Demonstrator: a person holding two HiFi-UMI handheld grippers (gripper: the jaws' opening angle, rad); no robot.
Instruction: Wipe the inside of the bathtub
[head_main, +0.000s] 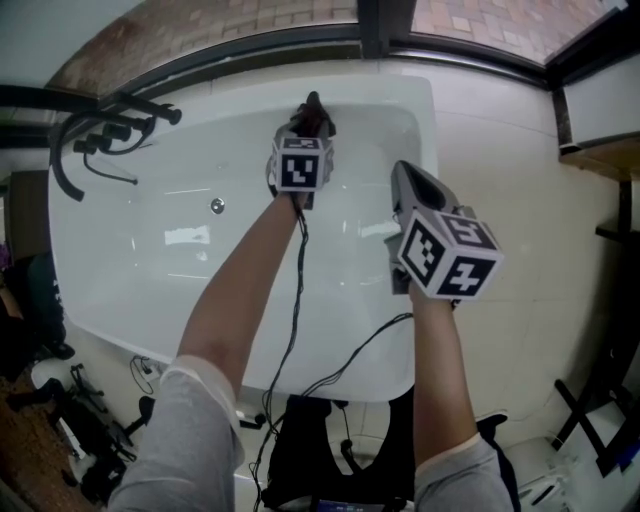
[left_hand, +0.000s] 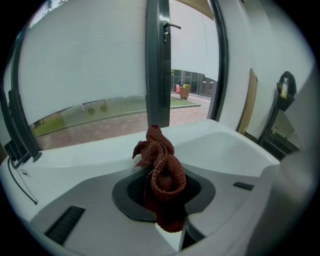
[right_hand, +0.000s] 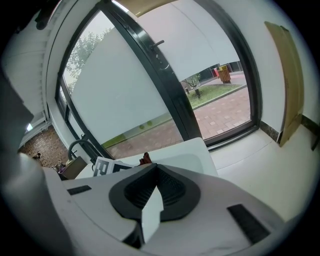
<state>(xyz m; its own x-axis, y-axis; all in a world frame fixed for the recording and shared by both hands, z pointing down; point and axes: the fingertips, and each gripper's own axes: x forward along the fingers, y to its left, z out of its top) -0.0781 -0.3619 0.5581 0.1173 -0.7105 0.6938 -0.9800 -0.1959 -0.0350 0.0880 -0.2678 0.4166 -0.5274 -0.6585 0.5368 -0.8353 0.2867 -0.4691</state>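
I'm clenching the crumpled rust-red knit cloth (left_hand: 162, 175) in my left gripper (head_main: 312, 112) over the glossy white bathtub (head_main: 150, 270) far end, right gripper (right_hand: 150, 210) idling clenched empty; wiping looks barely begun, next needs pressing cloth onto the wall.

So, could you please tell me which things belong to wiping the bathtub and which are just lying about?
For the job: bathtub, red cloth, left gripper shut on it.
Not in use: black taps and hose, gear on the floor, right gripper (shut, empty).
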